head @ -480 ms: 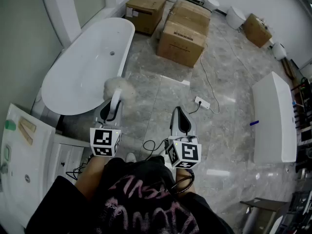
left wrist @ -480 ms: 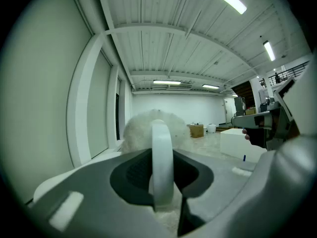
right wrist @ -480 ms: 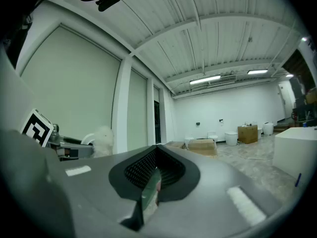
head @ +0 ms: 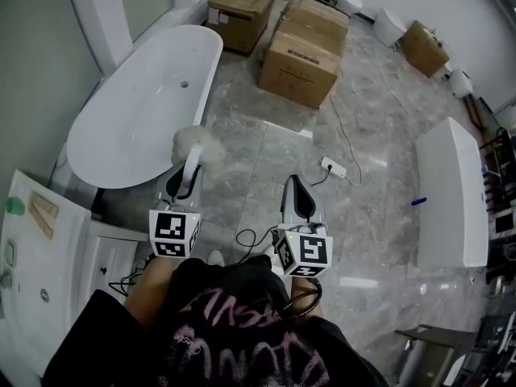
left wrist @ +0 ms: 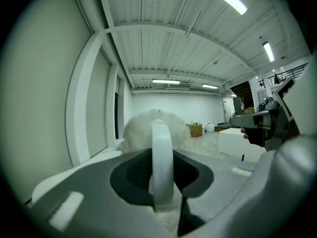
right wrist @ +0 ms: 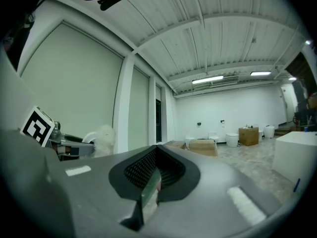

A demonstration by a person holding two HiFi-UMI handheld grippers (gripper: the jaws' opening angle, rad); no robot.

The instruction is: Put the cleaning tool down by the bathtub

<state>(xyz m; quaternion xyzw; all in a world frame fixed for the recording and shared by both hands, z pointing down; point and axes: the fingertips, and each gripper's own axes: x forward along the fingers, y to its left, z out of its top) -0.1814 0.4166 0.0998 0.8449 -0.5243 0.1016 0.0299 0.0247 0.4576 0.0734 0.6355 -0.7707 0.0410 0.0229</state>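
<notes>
My left gripper (head: 190,166) is shut on the cleaning tool's white handle (left wrist: 161,155). The tool's fluffy white head (head: 197,143) sticks out past the jaws and hangs over the floor just off the near right rim of the white oval bathtub (head: 133,115). In the left gripper view the fluffy head (left wrist: 143,128) rises behind the handle. My right gripper (head: 296,190) is held level to the right, above the marble floor, with its jaws shut and nothing held in them (right wrist: 150,185). The left gripper's marker cube (right wrist: 38,124) shows in the right gripper view.
Cardboard boxes (head: 305,51) stand on the floor beyond the tub, with another box (head: 240,13) to their left. A power strip (head: 334,168) with its cable lies ahead of the right gripper. A long white unit (head: 451,192) stands at the right. A white vanity top (head: 40,248) is at the lower left.
</notes>
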